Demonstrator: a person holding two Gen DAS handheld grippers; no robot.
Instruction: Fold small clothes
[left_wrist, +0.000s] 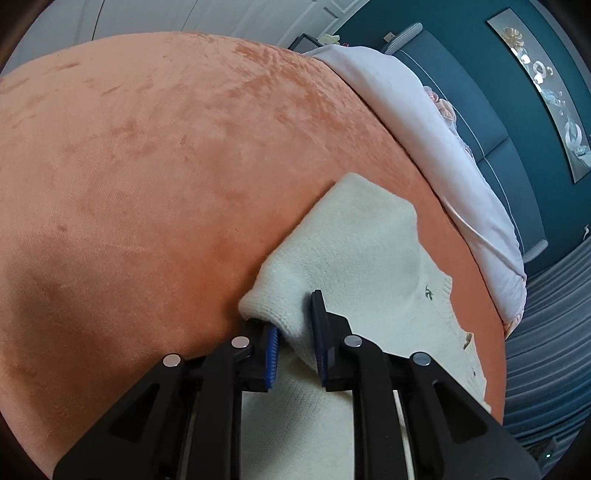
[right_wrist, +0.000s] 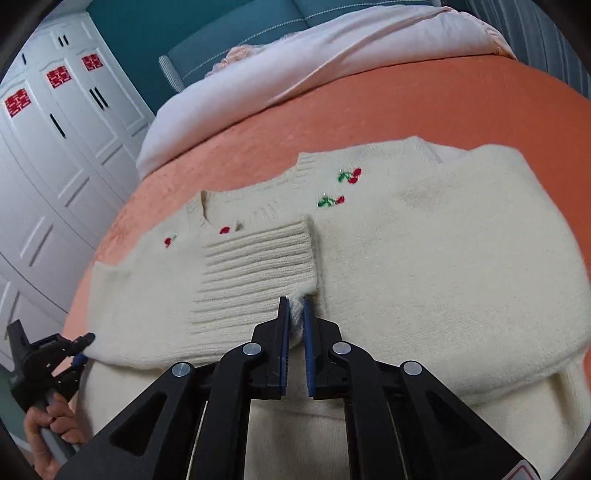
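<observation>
A small cream knitted sweater (right_wrist: 424, 240) embroidered with red cherries lay spread on the orange velvety bedspread (right_wrist: 406, 107), its neckline toward twelve o'clock in the right wrist view. One sleeve had been laid across the chest, so the ribbed cuff (right_wrist: 258, 258) sat just below the collar, a little toward eleven o'clock from the right gripper (right_wrist: 296, 325).

That black gripper with blue pads had its fingers pressed together on a fluffy pinch of the knit at the lower right corner of the ribbed cuff (only a sliver of wool showed between the pads).

The left gripper (left_wrist: 295, 332) worked the other side. In its own view the fingers were clamped on a thick folded edge of the cream sweater (left_wrist: 351, 251), the wool bulging out between and around the blue pads, with the rest of the garment running off toward two o'clock. From the right wrist view the same tool (right_wrist: 83, 347) showed at eight o'clock, at the sweater's left edge, with the person's left hand (right_wrist: 48, 432) wrapped around its handle.

A pale pink quilt (right_wrist: 314, 62) lay bunched along the far edge of the bedspread, against a teal padded headboard (right_wrist: 236, 40). White wardrobe doors (right_wrist: 55, 147) with red paper cut-outs stood at ten o'clock.
</observation>
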